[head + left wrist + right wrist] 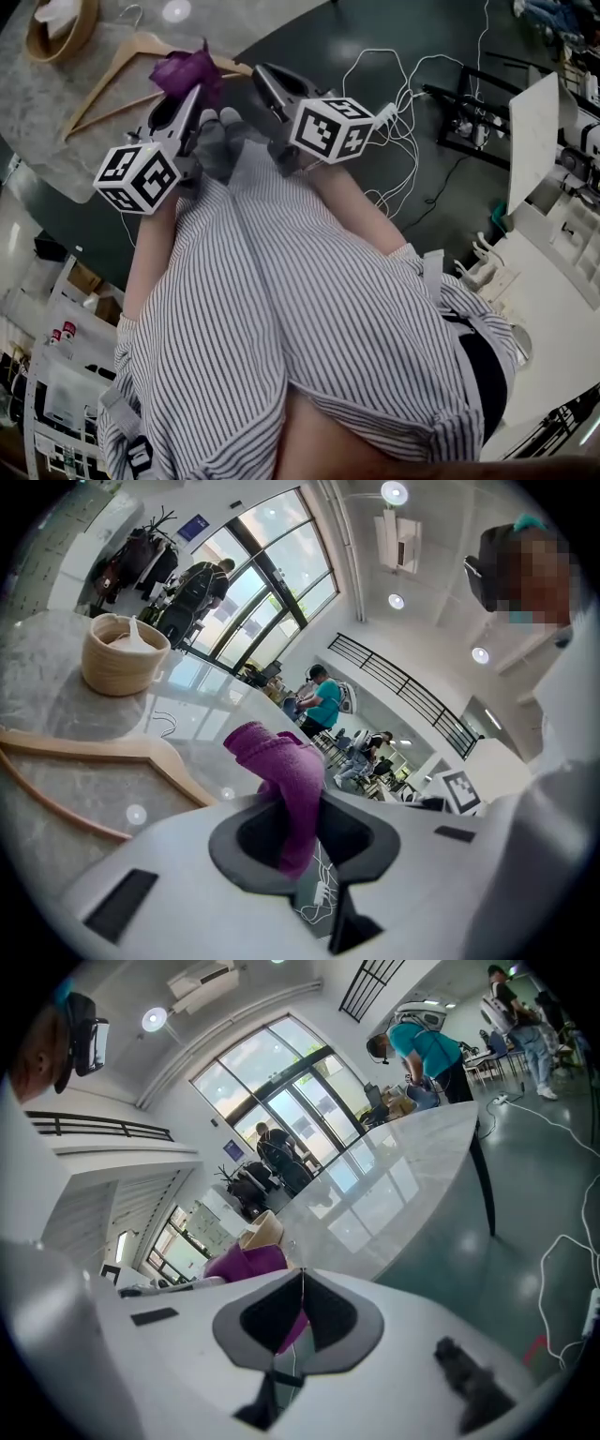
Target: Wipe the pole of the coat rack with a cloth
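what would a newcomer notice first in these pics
The purple cloth draws the eye first, pinched in the shut left gripper near the edge of the marble table. Behind it a wooden hanger lies on the table, with a woven basket further back. The right gripper sits close beside the left one, shut on nothing.

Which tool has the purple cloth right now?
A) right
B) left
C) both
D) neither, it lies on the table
B: in the left gripper view the purple cloth stands clamped between the jaws of the left tool, while the right tool shows its jaws shut tip to tip with nothing between them.
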`<action>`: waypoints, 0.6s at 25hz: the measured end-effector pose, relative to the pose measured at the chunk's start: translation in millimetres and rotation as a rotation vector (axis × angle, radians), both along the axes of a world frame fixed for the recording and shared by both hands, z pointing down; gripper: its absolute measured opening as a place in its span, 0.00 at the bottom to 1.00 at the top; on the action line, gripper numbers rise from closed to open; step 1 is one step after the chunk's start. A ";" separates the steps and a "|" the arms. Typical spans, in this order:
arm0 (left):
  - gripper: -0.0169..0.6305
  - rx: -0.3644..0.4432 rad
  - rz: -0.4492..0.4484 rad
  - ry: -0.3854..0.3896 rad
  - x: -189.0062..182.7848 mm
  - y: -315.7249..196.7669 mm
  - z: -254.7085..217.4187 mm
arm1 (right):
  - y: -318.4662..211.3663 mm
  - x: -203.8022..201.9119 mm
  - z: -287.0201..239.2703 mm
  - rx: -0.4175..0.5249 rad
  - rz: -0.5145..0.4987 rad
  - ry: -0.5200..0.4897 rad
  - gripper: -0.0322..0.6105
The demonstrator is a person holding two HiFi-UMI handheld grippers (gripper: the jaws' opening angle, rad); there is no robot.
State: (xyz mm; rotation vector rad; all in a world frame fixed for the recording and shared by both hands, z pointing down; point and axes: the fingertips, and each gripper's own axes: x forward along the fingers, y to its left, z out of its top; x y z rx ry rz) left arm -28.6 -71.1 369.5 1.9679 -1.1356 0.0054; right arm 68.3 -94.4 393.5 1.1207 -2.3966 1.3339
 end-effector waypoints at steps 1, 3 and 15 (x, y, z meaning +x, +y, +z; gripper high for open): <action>0.15 -0.001 0.012 0.000 1.3 -0.6 1.2 | 1.5 -0.4 1.1 0.002 -0.005 0.003 0.07; 0.15 -0.002 0.038 -0.001 4.6 -1.8 3.1 | 4.1 -3.8 -0.5 0.015 -0.020 -0.007 0.07; 0.15 -0.018 0.177 -0.077 16.8 -16.0 28.6 | -9.5 1.9 16.7 0.013 0.065 0.024 0.07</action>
